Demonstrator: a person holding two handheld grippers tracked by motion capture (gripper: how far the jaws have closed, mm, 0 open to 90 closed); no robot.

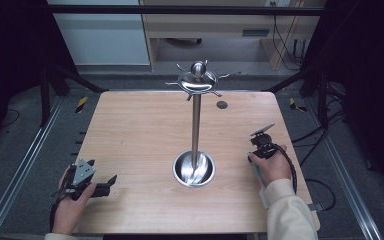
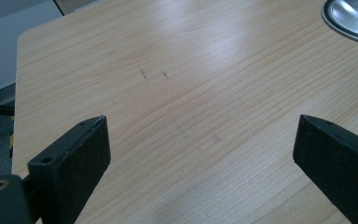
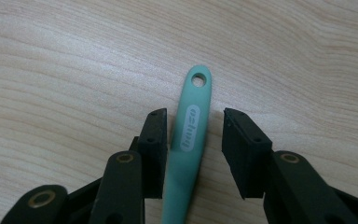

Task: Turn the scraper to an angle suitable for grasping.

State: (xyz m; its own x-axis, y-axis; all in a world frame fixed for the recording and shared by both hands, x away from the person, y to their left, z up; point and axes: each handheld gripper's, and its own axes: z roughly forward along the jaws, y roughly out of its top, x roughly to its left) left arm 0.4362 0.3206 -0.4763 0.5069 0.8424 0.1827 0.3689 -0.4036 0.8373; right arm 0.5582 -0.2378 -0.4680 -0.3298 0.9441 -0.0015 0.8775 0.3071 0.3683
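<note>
A mint-green utensil handle (image 3: 196,98) with a hanging hole at its tip lies flat on the wooden table (image 3: 74,70). My right gripper (image 3: 194,133) points down over it, one jaw on each side of the handle. The left jaw is close against it and a gap shows at the right jaw, so the gripper is open. In the high view the right gripper (image 1: 258,152) stands at the table's right, with the green handle (image 1: 254,169) under the hand. My left gripper (image 1: 102,171) rests open near the front left corner, and nothing is between its jaws (image 2: 200,140).
A tall metal stand (image 1: 196,130) rises from a round shiny base (image 1: 194,169) at the table's middle, with a ring of hooks (image 1: 198,80) at its top. The base's edge (image 2: 354,18) shows in the left gripper view. A small dark hole (image 1: 222,105) sits near the far edge.
</note>
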